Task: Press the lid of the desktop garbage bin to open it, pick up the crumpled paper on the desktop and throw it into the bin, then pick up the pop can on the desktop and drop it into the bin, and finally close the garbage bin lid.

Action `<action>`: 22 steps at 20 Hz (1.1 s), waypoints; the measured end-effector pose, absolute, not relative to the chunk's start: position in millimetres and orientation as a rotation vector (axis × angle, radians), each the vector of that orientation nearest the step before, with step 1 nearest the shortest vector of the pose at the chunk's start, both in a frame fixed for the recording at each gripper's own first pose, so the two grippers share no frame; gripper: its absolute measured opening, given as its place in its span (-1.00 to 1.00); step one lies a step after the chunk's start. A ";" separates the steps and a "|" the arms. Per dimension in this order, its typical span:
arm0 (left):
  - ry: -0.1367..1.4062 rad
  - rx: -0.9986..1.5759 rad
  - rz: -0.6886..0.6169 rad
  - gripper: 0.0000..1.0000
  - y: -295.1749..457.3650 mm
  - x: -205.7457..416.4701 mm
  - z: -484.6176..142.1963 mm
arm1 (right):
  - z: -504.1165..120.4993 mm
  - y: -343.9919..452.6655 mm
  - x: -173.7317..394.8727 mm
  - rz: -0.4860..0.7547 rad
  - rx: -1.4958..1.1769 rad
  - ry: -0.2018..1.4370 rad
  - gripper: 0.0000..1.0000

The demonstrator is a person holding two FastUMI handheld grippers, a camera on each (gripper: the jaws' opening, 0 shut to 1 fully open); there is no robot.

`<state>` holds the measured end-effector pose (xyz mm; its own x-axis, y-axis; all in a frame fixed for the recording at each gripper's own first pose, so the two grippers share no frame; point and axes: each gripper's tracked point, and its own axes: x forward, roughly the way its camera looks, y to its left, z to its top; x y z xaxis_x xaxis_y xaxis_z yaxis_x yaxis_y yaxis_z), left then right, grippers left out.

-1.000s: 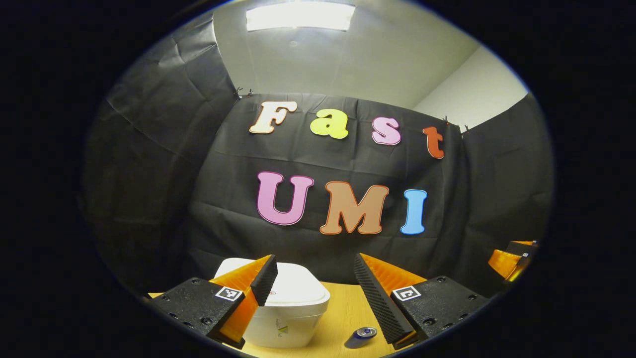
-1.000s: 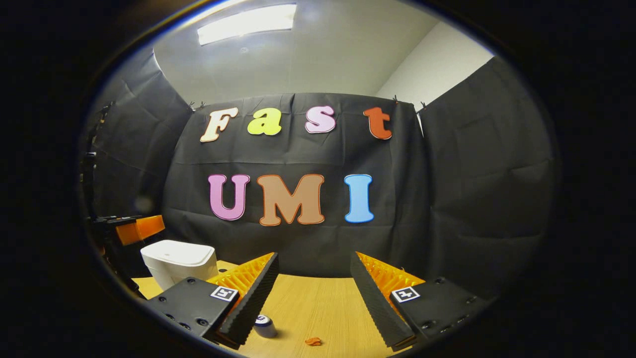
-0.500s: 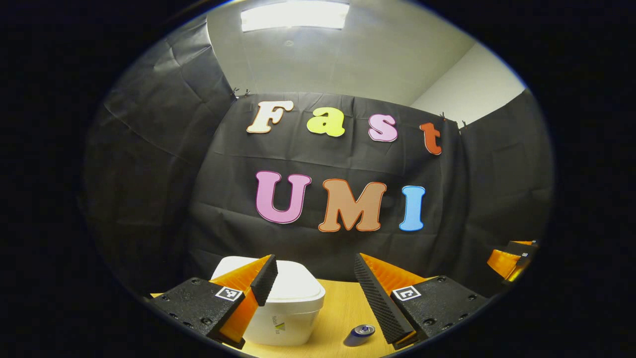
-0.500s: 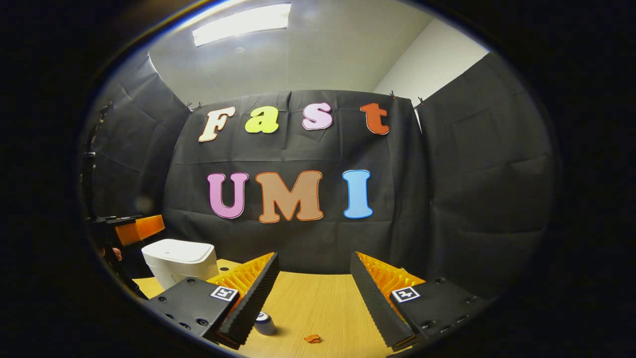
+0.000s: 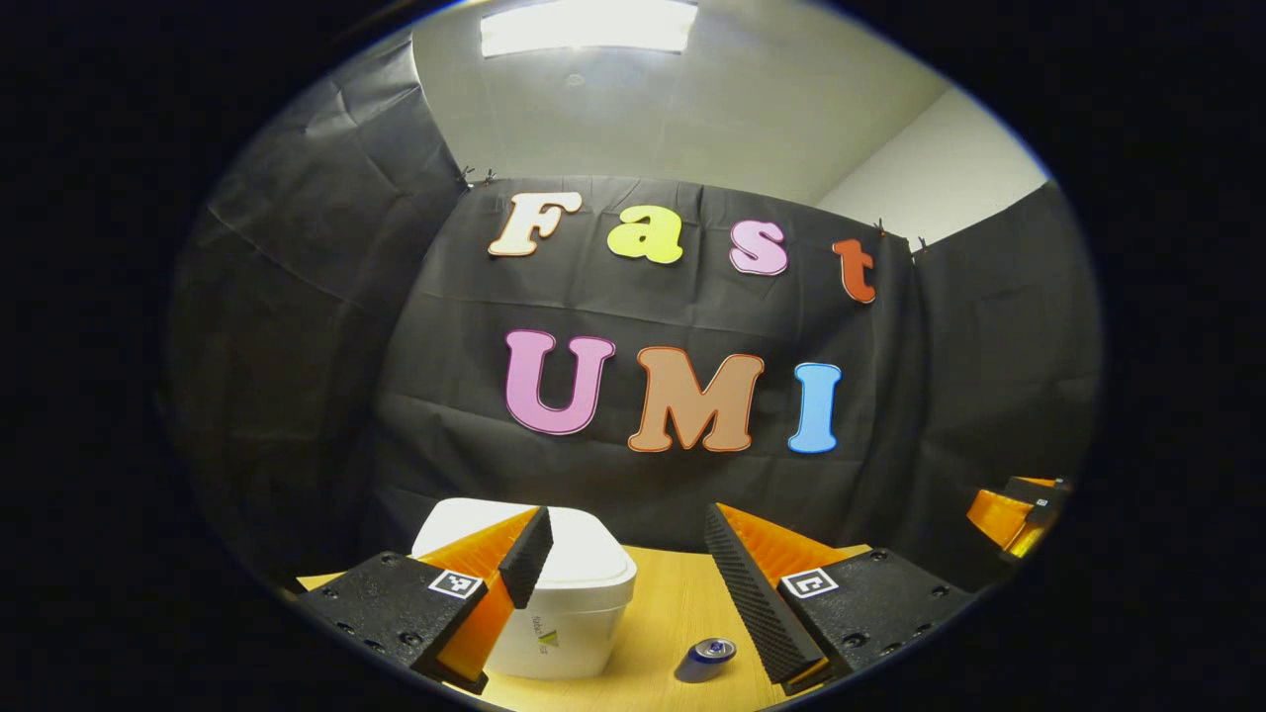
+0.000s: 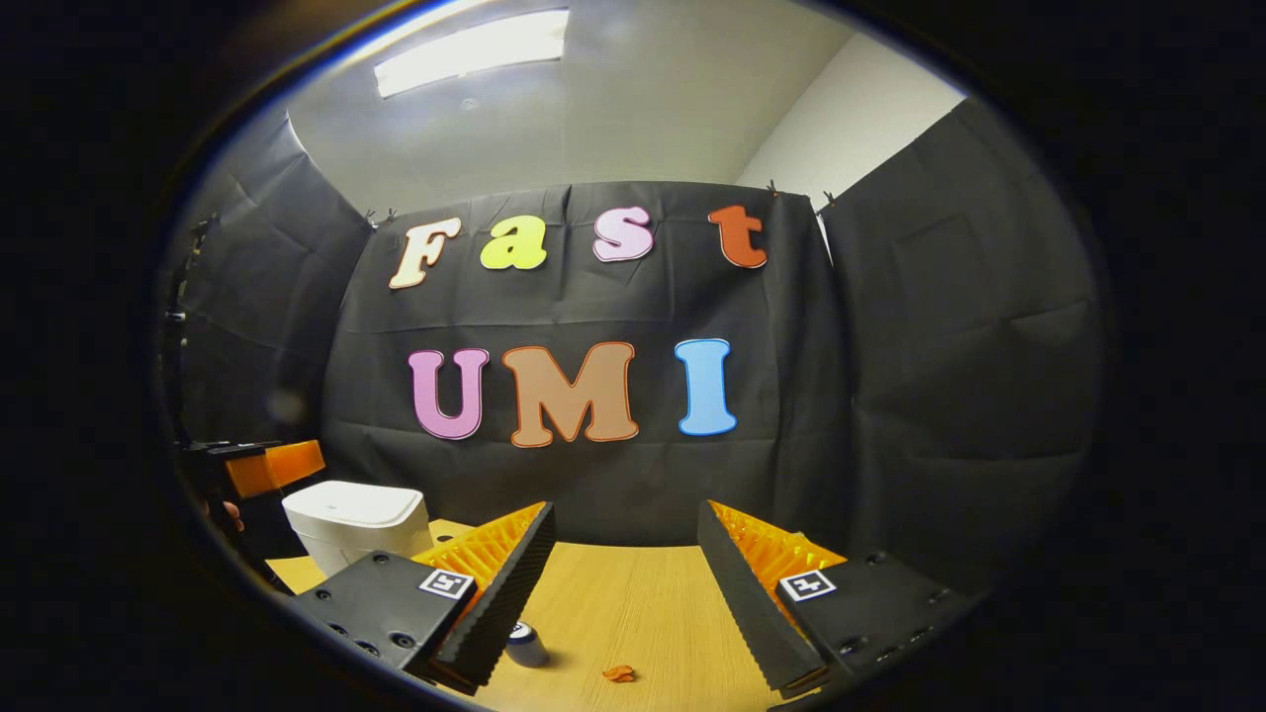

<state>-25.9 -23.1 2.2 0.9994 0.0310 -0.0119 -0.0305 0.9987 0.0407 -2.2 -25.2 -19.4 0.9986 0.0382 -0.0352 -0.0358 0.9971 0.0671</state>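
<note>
Left gripper view looks across the wooden desktop (image 5: 682, 603), where the white desktop garbage bin (image 5: 569, 618) stands with its lid (image 5: 584, 559) flat and closed, so by my reading the first step, pressing that lid open, is not yet done. The left gripper (image 5: 623, 569) hangs above the desk with its jaws spread wide and nothing between them; its left finger crosses in front of the bin's top, though I cannot tell whether it touches the lid. The pop can (image 5: 706, 659) lies on its side on the desktop just right of the bin, near the right finger. In the right gripper view the right gripper (image 6: 625, 569) is likewise wide open and empty, held over the bare middle of the desk, with the bin off to the left and the other gripper beside it. Below its fingers the can shows again, and a small orange scrap, apparently the crumpled paper (image 6: 619, 673), lies close by on the wood. I judge that everything remains: opening, both throws, and closing the lid.
</note>
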 end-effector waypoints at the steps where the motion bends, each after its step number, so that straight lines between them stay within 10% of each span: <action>1: 0.011 0.044 0.033 0.86 -22.3 -26.1 1.9 | -19.8 -24.4 -2.2 0.037 0.071 0.033 0.92; 22: 0.031 0.138 0.132 0.76 21.2 -9.5 -6.5 | -27.0 -3.4 17.8 0.096 0.043 0.056 0.92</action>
<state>-9.5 21.2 -6.5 0.9908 0.1334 -0.0219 -0.1291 0.9818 0.1393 17.8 -3.4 -27.0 0.9938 0.0974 -0.0535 -0.0950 0.9944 0.0458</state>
